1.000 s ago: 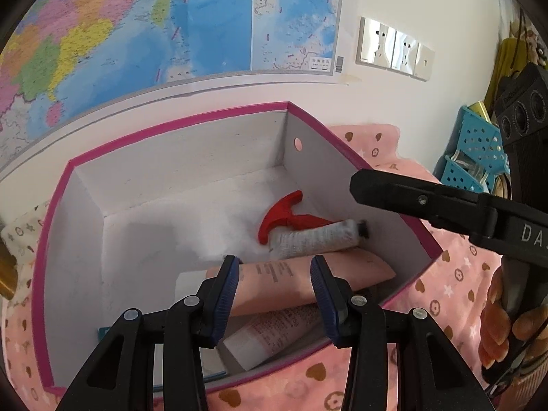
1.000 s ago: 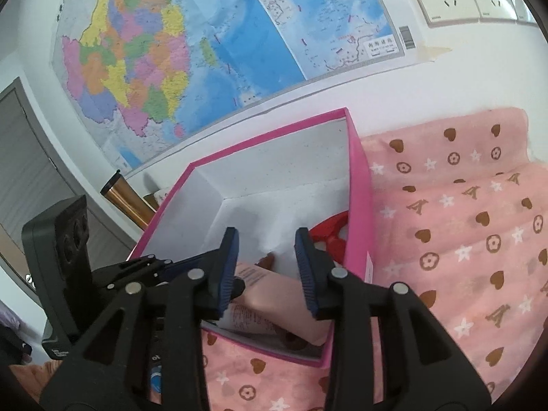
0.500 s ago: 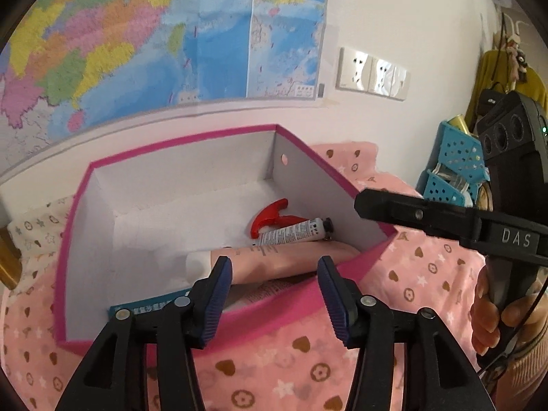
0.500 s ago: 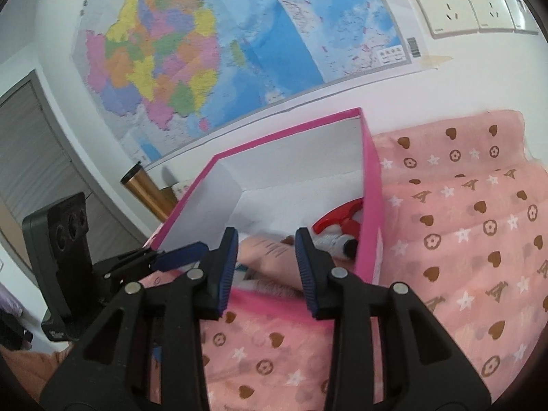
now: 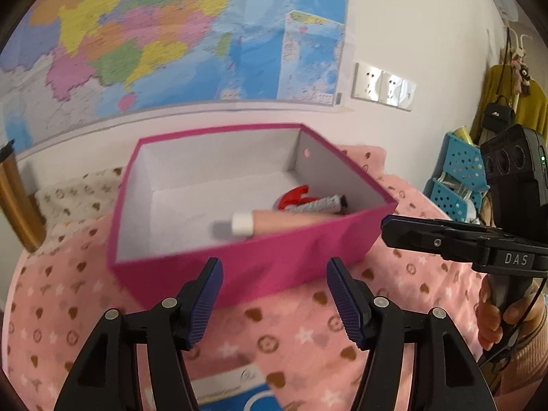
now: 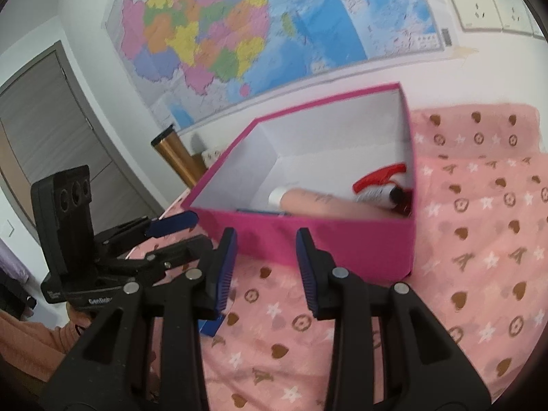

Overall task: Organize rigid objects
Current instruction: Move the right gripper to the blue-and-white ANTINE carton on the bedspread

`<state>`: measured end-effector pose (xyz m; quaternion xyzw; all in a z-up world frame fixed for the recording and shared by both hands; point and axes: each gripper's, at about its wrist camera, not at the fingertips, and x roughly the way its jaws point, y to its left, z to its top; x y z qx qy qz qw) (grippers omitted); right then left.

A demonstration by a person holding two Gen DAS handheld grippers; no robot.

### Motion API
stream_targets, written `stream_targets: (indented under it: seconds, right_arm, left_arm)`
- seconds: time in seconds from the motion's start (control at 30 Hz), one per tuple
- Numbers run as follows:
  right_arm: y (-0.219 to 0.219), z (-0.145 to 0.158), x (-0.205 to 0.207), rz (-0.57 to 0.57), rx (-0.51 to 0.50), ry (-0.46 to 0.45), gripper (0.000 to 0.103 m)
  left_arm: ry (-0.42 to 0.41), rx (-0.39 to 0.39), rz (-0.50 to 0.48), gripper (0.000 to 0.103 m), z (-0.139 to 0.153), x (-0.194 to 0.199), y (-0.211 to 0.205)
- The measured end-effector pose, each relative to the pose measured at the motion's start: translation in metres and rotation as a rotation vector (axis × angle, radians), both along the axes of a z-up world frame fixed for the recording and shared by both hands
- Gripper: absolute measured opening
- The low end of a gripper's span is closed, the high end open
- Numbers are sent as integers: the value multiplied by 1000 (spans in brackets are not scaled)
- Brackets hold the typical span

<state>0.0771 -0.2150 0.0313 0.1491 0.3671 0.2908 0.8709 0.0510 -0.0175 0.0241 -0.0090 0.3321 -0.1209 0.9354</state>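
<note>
From the left wrist, the left claw (image 5: 272, 296) gapes wide with nothing in it, hanging above the pink cloth (image 5: 291, 339). Just ahead of its tips sits the pink box (image 5: 239, 267). Inside, toward the right, lie a peach tube (image 5: 284, 223) with a white cap, a grey-white tube (image 5: 320, 203) and a red piece (image 5: 294, 196) behind them. The right claw (image 5: 388, 227) comes in side-on from the right, so its gap can't be judged here. Below the left claw a blue-and-white card (image 5: 236, 397) is cut off by the frame.

From the right wrist, the right claw (image 6: 265, 269) stands moderately open and empty, the box (image 6: 325, 243) just ahead. This side alone shows a blue edge (image 6: 260, 211) inside the near wall, and a blue corner (image 6: 210, 327) under the left finger; what either is stays unclear. The red piece (image 6: 380, 175) is partly hidden by the box wall. The left claw (image 6: 173, 229) shows at the left
</note>
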Motion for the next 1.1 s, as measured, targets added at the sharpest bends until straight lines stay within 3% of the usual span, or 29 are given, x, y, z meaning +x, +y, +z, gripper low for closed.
stream_targets:
  seconds: [0.57,1.1]
  right_arm:
    - [49,-38,-14,137,-31,111,38]
    - [97,-74,-19,251,-47,208,43]
  left_arm:
    - [101,-4,186,64,-42,-32,66]
    - [195,-66,194,64,-66,-59,88]
